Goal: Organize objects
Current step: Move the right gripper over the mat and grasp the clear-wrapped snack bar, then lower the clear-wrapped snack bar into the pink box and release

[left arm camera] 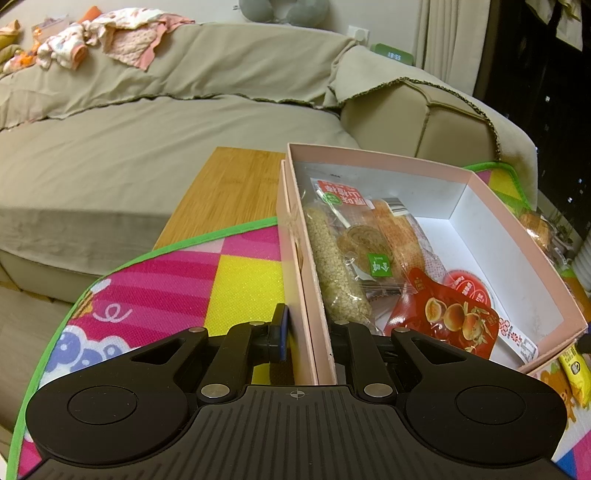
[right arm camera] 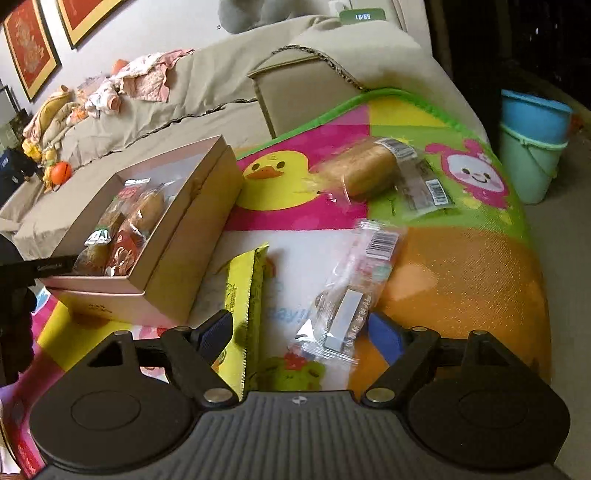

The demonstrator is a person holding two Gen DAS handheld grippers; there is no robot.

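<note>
A pink box (left arm camera: 373,155) on the play mat holds several snack packets: a sesame bar (left arm camera: 332,266), a round pastry (left arm camera: 364,247) and a red nut pouch (left arm camera: 447,317). My left gripper (left arm camera: 308,332) is shut on the box's near left wall, one finger outside and one inside. In the right wrist view the box (right arm camera: 177,266) stands at left. My right gripper (right arm camera: 299,332) is open and empty, low over the mat, with a yellow snack bar (right arm camera: 245,295) and a clear wrapped biscuit packet (right arm camera: 351,291) between its fingers. A wrapped bread roll (right arm camera: 373,170) lies farther back.
The colourful play mat (right arm camera: 461,266) covers a low table (left arm camera: 229,184) beside a beige sofa (left arm camera: 147,122) with baby clothes on its back. Stacked blue and green buckets (right arm camera: 532,147) stand at the right on the floor. A green clock (right arm camera: 362,15) stands behind the armrest.
</note>
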